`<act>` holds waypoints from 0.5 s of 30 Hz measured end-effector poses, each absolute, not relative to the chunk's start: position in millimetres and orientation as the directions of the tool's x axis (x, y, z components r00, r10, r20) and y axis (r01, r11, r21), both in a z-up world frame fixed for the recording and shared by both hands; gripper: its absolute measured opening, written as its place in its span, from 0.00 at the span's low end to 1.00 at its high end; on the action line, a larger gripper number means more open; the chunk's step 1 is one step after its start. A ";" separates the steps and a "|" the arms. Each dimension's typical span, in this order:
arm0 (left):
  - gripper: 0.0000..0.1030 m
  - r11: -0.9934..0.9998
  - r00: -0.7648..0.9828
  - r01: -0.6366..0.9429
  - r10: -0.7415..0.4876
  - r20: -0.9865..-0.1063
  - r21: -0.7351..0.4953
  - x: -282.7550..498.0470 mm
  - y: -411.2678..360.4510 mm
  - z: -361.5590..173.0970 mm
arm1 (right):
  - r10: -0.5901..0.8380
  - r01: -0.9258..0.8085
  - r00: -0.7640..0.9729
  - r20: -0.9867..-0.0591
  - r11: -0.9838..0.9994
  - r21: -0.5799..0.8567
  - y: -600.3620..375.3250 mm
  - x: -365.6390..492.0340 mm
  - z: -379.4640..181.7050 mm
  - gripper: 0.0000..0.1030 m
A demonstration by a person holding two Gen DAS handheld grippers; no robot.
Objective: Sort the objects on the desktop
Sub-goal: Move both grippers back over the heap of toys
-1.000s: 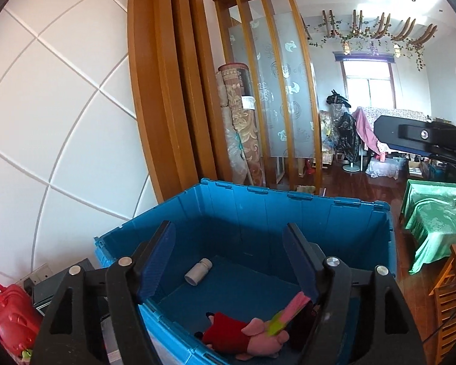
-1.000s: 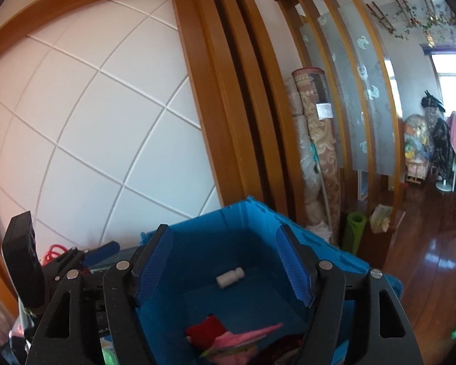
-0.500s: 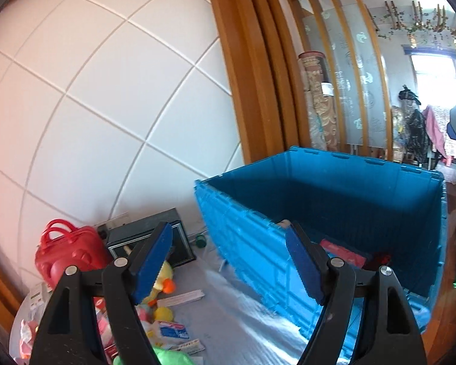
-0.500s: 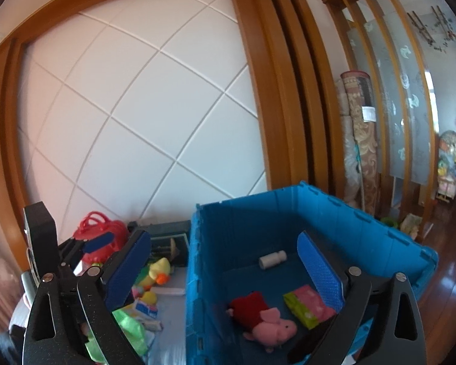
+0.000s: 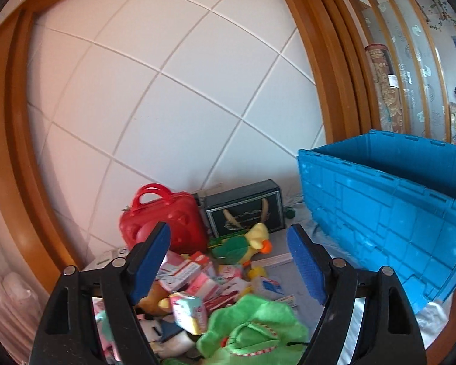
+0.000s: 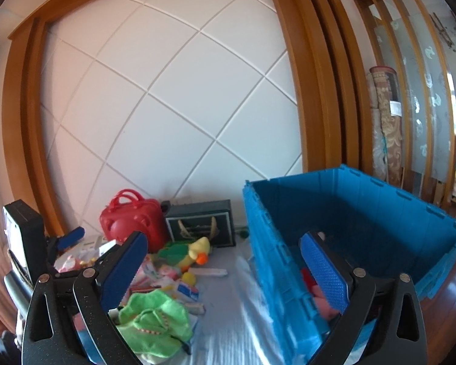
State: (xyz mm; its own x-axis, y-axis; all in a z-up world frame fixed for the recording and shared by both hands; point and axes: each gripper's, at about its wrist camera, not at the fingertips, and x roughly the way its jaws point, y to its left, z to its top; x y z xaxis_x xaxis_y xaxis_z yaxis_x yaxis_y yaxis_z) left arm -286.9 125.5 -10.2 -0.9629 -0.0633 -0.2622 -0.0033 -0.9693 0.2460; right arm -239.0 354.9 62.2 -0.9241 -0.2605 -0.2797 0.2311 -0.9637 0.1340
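pile of toys and packets (image 5: 209,286) on the cloth-covered table (image 6: 228,328), at 9 o'clock of the blue crate (image 6: 364,222) | left gripper (image 5: 228,264) tilted slightly down over pile, jaws apart, empty | right gripper (image 6: 228,273) astride crate's near wall, jaws opening, wide, grasping nothing

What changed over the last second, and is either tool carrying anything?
Both tools swung left, away from the blue crate and toward the toy pile by the red case. The right tool is opening wider with nothing between its pads; the left tool is open and empty too. The pink plush and the pile stayed put.
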 end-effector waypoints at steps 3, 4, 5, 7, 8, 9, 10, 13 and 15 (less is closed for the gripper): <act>0.77 -0.961 -0.966 0.060 -0.123 -0.225 0.268 -271.0 77.8 -6.1 | -0.288 0.254 -0.906 -0.310 -0.956 0.147 320.1 -233.6 54.5 1.00; 0.77 -0.959 -0.966 0.071 -0.135 -0.222 0.273 -266.6 62.2 -5.7 | -0.298 0.262 -0.901 -0.315 -0.953 0.153 308.5 -230.9 51.4 1.00; 0.77 -0.957 -0.963 0.080 -0.146 -0.226 0.278 -262.9 46.5 -7.0 | -0.306 0.270 -0.898 -0.316 -0.951 0.152 297.4 -227.0 47.6 1.00; 0.77 -0.946 -0.951 0.120 -0.197 -0.240 0.301 -256.8 16.9 -13.6 | -0.306 0.274 -0.890 -0.338 -0.952 0.138 272.8 -221.3 37.5 1.00; 0.77 -0.943 -0.944 0.130 -0.212 -0.253 0.306 -253.1 2.1 -18.5 | -0.308 0.278 -0.883 -0.355 -0.951 0.134 262.5 -222.3 32.1 1.00; 0.77 -0.946 -0.938 0.125 -0.211 -0.275 0.299 -248.9 -13.7 -24.5 | -0.313 0.284 -0.873 -0.373 -0.950 0.133 251.9 -221.7 24.9 1.00; 0.77 -0.951 -0.932 0.113 -0.202 -0.301 0.288 -245.6 -26.7 -30.0 | -0.315 0.286 -0.866 -0.388 -0.949 0.132 243.0 -220.9 17.9 1.00; 0.77 -0.952 -0.906 0.108 -0.213 -0.366 0.287 -240.8 -57.6 -51.8 | -0.327 0.292 -0.838 -0.437 -0.945 0.146 220.7 -221.2 -4.4 1.00; 0.77 -0.949 -0.894 0.113 -0.227 -0.386 0.295 -235.0 -69.4 -65.9 | -0.337 0.301 -0.818 -0.466 -0.941 0.152 208.1 -224.1 -15.9 1.00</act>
State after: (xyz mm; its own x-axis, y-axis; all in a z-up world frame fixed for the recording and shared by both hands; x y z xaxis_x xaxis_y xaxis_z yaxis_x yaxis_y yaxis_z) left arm -235.0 -69.4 -65.9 -0.8942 -0.2265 -0.3862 0.1131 -0.9489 0.2947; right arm -224.1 208.1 -15.9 -0.8180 -0.3371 -0.4660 0.3014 -0.9413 0.1518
